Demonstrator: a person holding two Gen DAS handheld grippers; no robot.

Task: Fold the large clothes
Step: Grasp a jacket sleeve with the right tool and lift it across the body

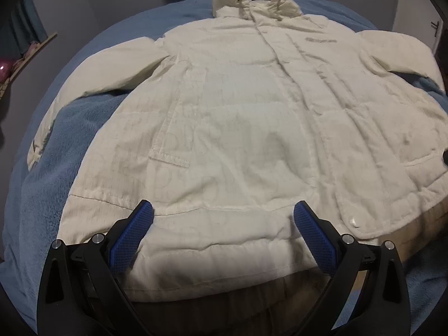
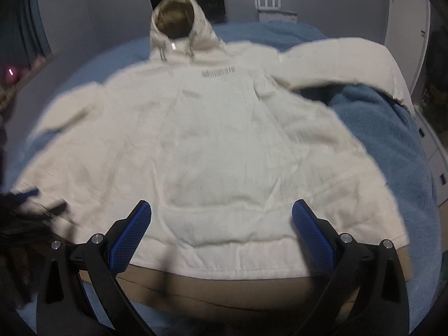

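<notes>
A large cream hooded jacket [image 1: 238, 128] lies spread face up on a blue blanket, hood at the far end, both sleeves out to the sides. It also fills the right wrist view [image 2: 218, 145], which is blurred. My left gripper [image 1: 222, 210] is open and empty, above the jacket's near hem on its left half. My right gripper [image 2: 221, 210] is open and empty, above the near hem on the right half. The left gripper's blue tip [image 2: 28, 191] shows at the left edge of the right wrist view.
The blue fleece blanket [image 1: 81, 128] covers the bed [image 2: 392, 140]. A tan lining or board [image 2: 224, 288] shows under the jacket's near hem. Grey walls, a door [image 1: 435, 28] and drawers [image 2: 436, 162] stand around the bed.
</notes>
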